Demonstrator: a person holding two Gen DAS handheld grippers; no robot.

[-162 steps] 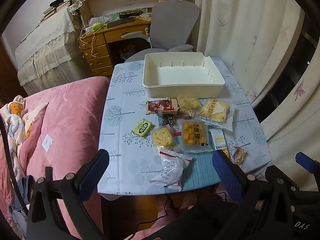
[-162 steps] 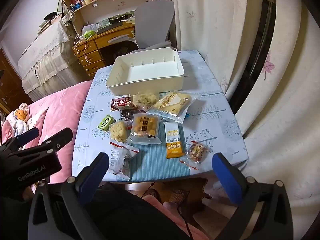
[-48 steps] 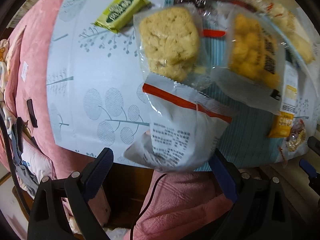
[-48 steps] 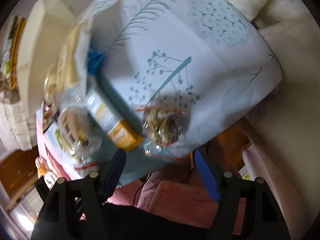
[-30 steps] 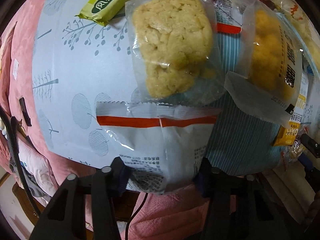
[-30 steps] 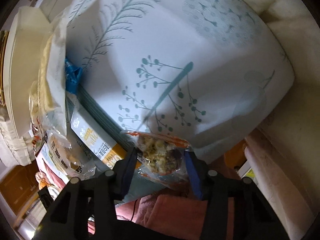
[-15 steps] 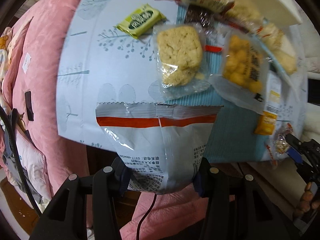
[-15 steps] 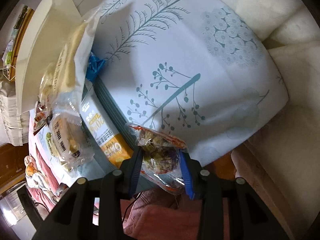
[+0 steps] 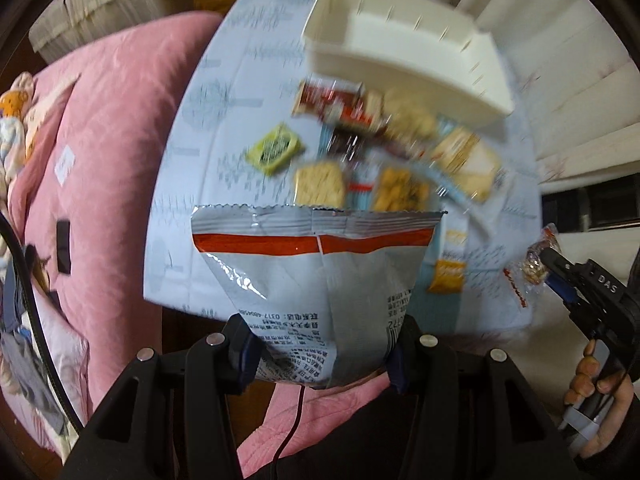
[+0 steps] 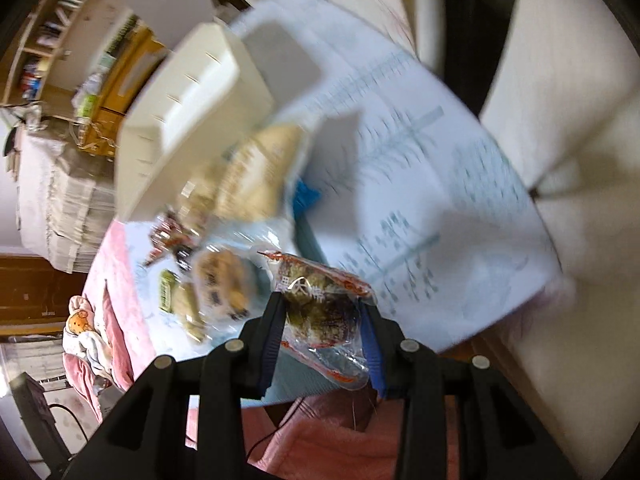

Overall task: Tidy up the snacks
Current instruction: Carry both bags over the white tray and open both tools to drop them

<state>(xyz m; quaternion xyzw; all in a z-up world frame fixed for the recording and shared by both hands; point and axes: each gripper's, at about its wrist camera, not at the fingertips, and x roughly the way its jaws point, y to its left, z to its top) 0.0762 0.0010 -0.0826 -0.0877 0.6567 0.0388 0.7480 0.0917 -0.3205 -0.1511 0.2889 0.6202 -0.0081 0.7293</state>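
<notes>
My left gripper (image 9: pixel 320 344) is shut on a silver snack bag with a red stripe (image 9: pixel 316 280) and holds it above the near edge of the table. My right gripper (image 10: pixel 324 320) is shut on a small clear nut-snack packet (image 10: pixel 320 304), also lifted off the table; it also shows at the right in the left wrist view (image 9: pixel 534 266). The white bin (image 9: pixel 404 64) stands empty at the far side of the table; it also shows in the right wrist view (image 10: pixel 188 116). Several snack packets lie between the bin and me, among them a green packet (image 9: pixel 274 148) and an orange-ended bar (image 9: pixel 448 268).
The table has a pale blue patterned cloth (image 9: pixel 188 200). A pink bed cover (image 9: pixel 100 140) lies to the left. White curtains (image 10: pixel 560 100) hang on the right. A wooden desk with shelves (image 10: pixel 108 68) stands behind the table.
Both grippers have risen and pulled back from the table with their packets held. The views now tilt toward the white bin, with motion blur.
</notes>
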